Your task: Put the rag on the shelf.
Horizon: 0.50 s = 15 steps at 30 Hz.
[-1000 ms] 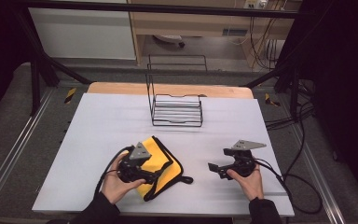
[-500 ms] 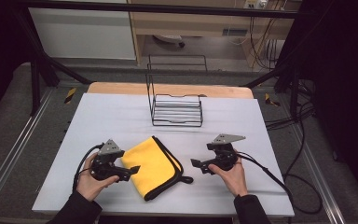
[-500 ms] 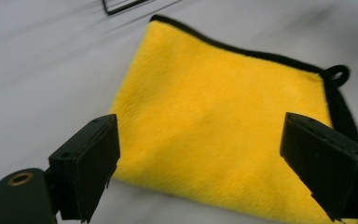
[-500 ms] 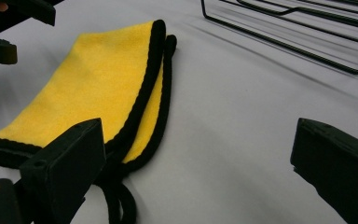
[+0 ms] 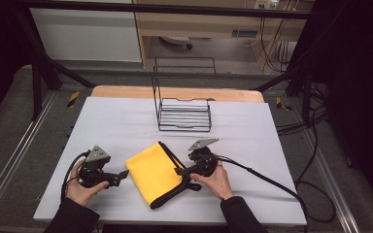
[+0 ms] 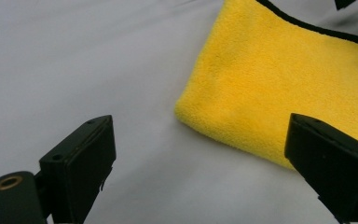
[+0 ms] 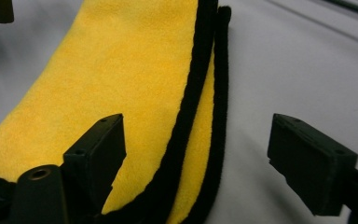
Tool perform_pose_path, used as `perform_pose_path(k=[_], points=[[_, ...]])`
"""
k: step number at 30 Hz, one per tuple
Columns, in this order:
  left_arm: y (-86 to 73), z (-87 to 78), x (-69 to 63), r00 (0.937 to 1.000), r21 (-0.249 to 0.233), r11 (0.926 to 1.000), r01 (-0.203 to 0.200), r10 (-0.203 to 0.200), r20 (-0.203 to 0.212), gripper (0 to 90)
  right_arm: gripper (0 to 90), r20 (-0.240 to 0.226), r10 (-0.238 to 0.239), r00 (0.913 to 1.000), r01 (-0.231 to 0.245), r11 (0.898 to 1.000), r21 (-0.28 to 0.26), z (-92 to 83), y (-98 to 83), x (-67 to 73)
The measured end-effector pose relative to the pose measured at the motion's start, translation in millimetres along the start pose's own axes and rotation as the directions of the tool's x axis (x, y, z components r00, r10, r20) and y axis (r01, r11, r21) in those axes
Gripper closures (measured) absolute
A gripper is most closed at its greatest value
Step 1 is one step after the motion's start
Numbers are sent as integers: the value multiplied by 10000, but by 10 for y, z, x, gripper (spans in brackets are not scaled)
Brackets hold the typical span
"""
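Flanking yellow cloth (image 5: 156, 172), black-trimmed edge (image 7: 193, 116) between right hand-held gripper (image 7: 193, 154) jaws.

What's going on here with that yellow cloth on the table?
A person is working a folded yellow cloth with a hand-held gripper in each hand. The right gripper is at the cloth's black-trimmed edge, jaws astride the trim and just closing, not yet pressing on it. The left gripper sits just off the cloth's folded side, its jaws just opened with nothing between them. A black wire rack stands farther back on the white table, untouched.
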<state>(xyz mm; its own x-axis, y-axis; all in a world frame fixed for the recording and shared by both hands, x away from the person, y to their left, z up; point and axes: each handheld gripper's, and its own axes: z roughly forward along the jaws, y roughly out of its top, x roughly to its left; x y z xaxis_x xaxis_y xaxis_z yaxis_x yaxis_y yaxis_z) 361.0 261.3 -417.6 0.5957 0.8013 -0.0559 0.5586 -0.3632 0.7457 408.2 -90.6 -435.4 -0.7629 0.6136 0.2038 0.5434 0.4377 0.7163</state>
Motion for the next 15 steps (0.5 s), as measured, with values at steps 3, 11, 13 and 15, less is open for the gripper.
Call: perform_pose_path(k=[3,11,13,15], points=[[-11,-10,38,9999,-51,9999,94,-94,-131,90,298,-77,172,9998,-170,9994,307,81,-33,-11],[-20,-20,86,9991,-119,9995,307,-310,-282,92,509,-249,-15,9997,32,9976,686,109,-89,39],[-18,-17,86,9992,-132,9996,265,-268,-287,92,568,-363,85,9993,-58,9971,756,104,-95,58],[-17,-16,87,9992,-106,9996,250,-253,-303,92,616,-459,220,9987,-184,9968,778,106,-101,72]])
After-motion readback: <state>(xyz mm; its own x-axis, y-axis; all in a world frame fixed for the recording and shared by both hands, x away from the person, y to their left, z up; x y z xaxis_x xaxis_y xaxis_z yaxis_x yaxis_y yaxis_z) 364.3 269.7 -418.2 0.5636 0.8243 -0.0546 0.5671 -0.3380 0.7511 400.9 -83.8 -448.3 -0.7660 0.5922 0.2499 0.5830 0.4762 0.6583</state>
